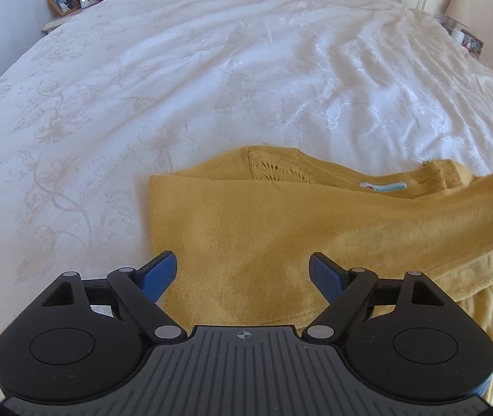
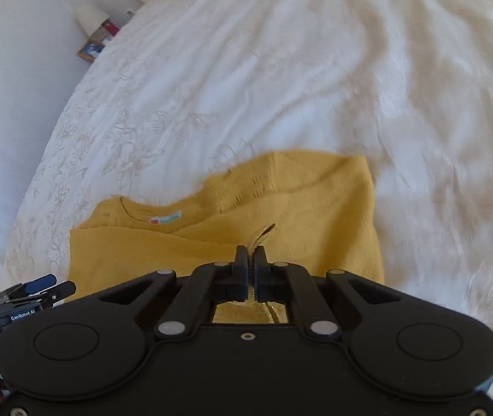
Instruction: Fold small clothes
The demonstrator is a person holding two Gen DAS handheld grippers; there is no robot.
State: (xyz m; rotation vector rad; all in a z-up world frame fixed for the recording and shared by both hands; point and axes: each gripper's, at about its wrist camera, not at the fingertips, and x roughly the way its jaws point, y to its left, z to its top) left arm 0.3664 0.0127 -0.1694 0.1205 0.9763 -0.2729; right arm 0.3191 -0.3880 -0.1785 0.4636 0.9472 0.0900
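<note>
Sweater (image 1: 246, 228) sleeve, pinched by the right gripper (image 2: 250, 260) and carried toward nine o'clock, could slip and bunch while the left gripper (image 1: 243, 270) hovers spread.

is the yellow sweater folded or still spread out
Partly folded: the sweater has one side doubled over, and the right gripper holds another fold lifted.

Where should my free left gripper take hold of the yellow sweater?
Take the near left bottom corner of the yellow sweater, coming in low from the left over the bedspread. That edge lies flat and exposed beside the open left gripper, away from the sleeve which the right gripper already pinches.
</note>
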